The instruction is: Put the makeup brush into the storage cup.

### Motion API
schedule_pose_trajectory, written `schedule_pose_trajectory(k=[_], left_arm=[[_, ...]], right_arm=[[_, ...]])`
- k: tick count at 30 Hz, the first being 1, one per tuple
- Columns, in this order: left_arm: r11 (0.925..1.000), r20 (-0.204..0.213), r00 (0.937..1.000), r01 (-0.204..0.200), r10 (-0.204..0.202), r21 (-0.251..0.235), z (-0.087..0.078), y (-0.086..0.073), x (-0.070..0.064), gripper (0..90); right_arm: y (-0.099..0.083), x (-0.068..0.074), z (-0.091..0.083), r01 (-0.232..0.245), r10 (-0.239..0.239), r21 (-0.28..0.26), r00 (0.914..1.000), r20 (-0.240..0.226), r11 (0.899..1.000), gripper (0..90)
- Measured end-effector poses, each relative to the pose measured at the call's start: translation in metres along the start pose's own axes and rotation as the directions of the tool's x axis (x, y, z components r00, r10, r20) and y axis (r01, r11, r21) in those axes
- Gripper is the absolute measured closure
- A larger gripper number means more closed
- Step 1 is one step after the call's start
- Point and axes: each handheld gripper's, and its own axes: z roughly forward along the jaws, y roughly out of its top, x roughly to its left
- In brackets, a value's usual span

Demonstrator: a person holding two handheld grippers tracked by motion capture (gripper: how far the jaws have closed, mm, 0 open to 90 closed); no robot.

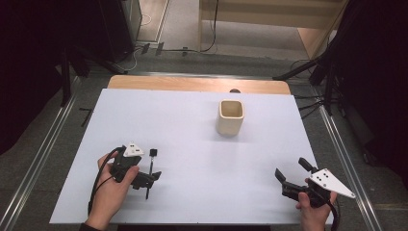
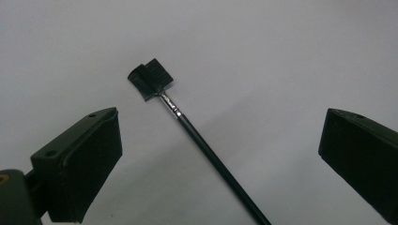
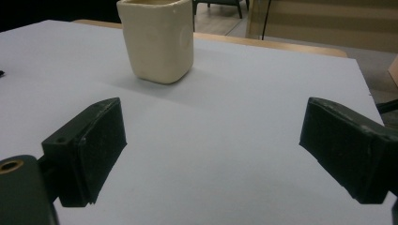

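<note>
Left gripper [image 1: 144, 180]: positioned at the near left of the white table [image 1: 192, 183], held in the person's left hand [image 1: 113, 187]; jaws spread wide, nothing clamped between them; in the left gripper view both black jaws stand well apart with bare table surface between.

Brush [image 1: 150, 168]: a thin black-handled tool with a small square black head; it lies flat on the table, directly under and between the left gripper's open jaws; no jaw contact is visible. In the high view the long axis runs roughly near-to-far, the head pointing away from the person, the handle end toward the near edge. In the left gripper view the brush [image 2: 187, 122] runs diagonally, head at upper left, handle descending to the lower right and leaving the frame at the bottom edge.

Cup [image 1: 230, 117]: cream-coloured, square-mouthed, upright, right of centre toward the far side; well apart from the brush and from both grippers; in the right gripper view the cup [image 3: 157, 40] stands ahead of the jaws.

Right gripper [image 1: 287, 175]: at the near right corner, held in the right hand [image 1: 315, 209]; jaws wide, holding nothing.
</note>
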Motion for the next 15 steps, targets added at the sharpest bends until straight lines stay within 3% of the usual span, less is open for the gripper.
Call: schedule_pose_trajectory(k=[5, 12, 13, 14, 15], left_arm=[[0.9961, -0.009, 0.9999, 0.006, -0.005, 0.088, 0.010, 0.003, -0.004, 0.0], [0.9876, -0.012, 0.9998, 0.018, -0.016, 0.156, 0.018, 0.004, -0.008, 0.1], [0.9841, -0.028, 0.9996, 0.015, -0.010, 0.177, 0.020, 0.004, -0.009, 1.2], [0.9841, -0.028, 0.9996, 0.015, -0.010, 0.177, 0.020, 0.004, -0.009, 5.2], [0.9846, -0.054, 0.9985, 0.016, -0.007, 0.174, 0.020, 0.004, -0.011, 5.2]], right_arm=[[0.000, 0.000, 0.001, -0.003, 0.003, 0.003, 1.0000, -0.001, 1.000, 7.7], [-0.001, 0.000, 0.002, -0.001, 0.001, 0.012, 1.0000, 0.000, 1.000, 7.8], [-0.001, 0.000, 0.002, 0.000, 0.000, 0.015, 1.0000, 0.003, 1.000, 7.8], [-0.001, 0.000, 0.002, 0.000, 0.000, 0.015, 1.0000, 0.003, 1.000, 7.8], [-0.001, 0.000, 0.003, -0.001, 0.001, 0.017, 1.0000, 0.006, 1.000, 7.9]])
